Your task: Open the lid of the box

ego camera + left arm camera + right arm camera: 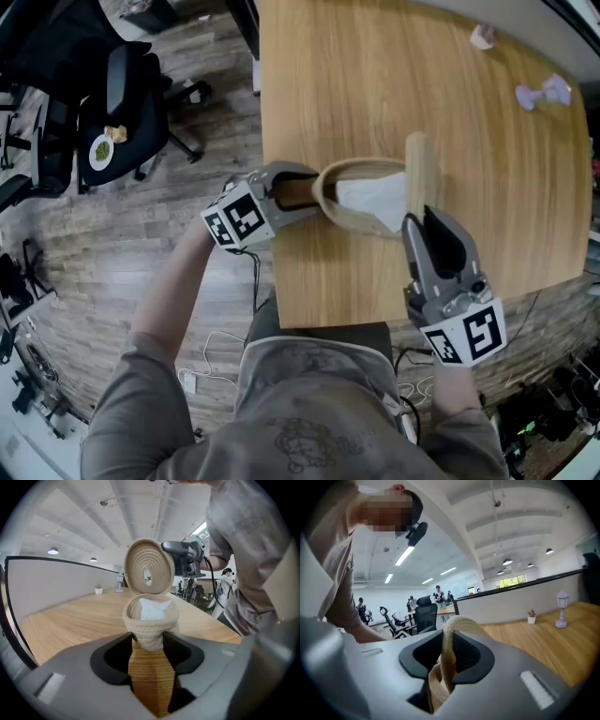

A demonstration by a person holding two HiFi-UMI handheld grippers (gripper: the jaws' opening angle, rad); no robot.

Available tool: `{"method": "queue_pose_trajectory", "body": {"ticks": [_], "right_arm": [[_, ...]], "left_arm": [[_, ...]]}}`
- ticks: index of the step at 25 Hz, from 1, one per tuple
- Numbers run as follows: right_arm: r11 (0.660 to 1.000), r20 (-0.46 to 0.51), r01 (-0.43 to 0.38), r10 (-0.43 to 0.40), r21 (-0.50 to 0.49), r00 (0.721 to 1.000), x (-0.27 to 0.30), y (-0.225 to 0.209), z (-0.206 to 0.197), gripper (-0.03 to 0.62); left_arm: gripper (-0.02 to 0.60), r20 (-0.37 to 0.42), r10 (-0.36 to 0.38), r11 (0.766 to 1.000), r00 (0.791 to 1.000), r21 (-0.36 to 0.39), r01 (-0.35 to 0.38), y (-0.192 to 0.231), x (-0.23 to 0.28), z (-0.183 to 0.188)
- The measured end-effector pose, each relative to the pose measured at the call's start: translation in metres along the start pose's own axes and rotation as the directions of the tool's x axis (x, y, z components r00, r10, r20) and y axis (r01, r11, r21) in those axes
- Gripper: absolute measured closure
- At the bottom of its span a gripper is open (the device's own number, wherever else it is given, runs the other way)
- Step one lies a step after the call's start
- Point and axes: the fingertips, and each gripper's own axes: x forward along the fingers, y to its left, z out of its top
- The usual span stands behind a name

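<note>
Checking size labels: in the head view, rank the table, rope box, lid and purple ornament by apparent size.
1. table
2. rope box
3. lid, seen edge-on, so only a thin strip
4. purple ornament, smallest, though farthest from the camera

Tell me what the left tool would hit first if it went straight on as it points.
The woven box: its near wall is gripped between the left tool's jaws. Past it, the lid stands raised in line, though how far off is unclear.
</note>
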Motion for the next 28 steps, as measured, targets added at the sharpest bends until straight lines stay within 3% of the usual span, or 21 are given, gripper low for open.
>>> {"method": "queue_pose_trajectory", "body": {"ticks": [4, 9, 15, 19, 24, 26, 28], "right_arm": [[0.977, 0.151, 0.068, -0.100, 0.202, 0.983, -0.033, -0.040, 0.016, 0.517], [0.930, 0.236, 0.088, -0.181, 0.358, 0.955, -0.057, -0.078, 0.021, 0.519], [0.935, 0.252, 0.102, -0.195, 0.341, 0.948, -0.058, -0.085, 0.026, 0.519], [0.941, 0.269, 0.089, -0.183, 0.326, 0.946, -0.059, -0.083, 0.037, 0.519], [0.953, 0.299, 0.074, -0.166, 0.294, 0.940, -0.062, -0.076, 0.067, 0.519], [0.959, 0.317, 0.067, -0.156, 0.275, 0.935, -0.063, -0.070, 0.083, 0.519], [0.968, 0.337, 0.055, -0.138, 0.246, 0.931, -0.063, -0.062, 0.101, 0.519]], "left_arm": [[0.374, -0.004, -0.002, 1.000, 1.000, -0.010, 0.002, 0.000, 0.001, -0.001], [0.373, -0.004, 0.009, 1.000, 1.000, -0.015, -0.009, 0.001, 0.002, 0.000], [0.368, -0.034, 0.029, 0.999, 0.999, -0.013, -0.030, -0.002, 0.002, -0.003], [0.305, -0.037, 0.064, 0.991, 0.997, -0.115, -0.068, -0.002, -0.010, -0.005], [0.329, -0.003, 0.216, 0.950, 0.976, -0.230, -0.211, 0.007, -0.054, 0.006], [0.381, 0.015, 0.283, 0.926, 0.959, -0.266, -0.269, 0.009, -0.077, 0.021], [0.391, 0.036, 0.359, 0.895, 0.933, -0.297, -0.333, 0.012, -0.100, 0.039]]}}
